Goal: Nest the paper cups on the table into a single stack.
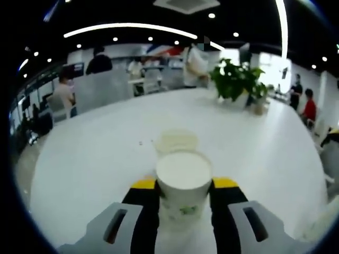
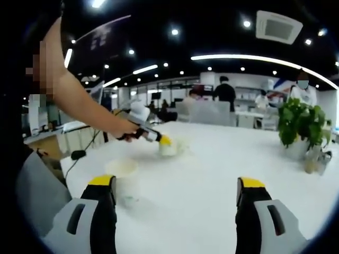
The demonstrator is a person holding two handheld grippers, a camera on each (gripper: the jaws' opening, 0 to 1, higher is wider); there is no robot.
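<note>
A white paper cup [image 1: 184, 186] with a small green print stands upright between my left gripper's [image 1: 184, 185] yellow-tipped jaws, which are shut on its sides. Just behind it on the white table [image 1: 95, 153] stands a second paper cup [image 1: 176, 142]. In the right gripper view the left gripper [image 2: 157, 137], held by a person's hand, grips that cup [image 2: 168, 148] at mid-table. A third paper cup [image 2: 123, 180] stands close to the left jaw of my right gripper [image 2: 176, 185], whose jaws are wide apart with nothing between them.
A potted green plant [image 1: 235, 79] [image 2: 299, 124] stands at the table's far side, with a smaller pot [image 1: 259, 103] beside it. The person's bare arm [image 2: 79, 100] reaches in from the left. Several people stand or sit beyond the table.
</note>
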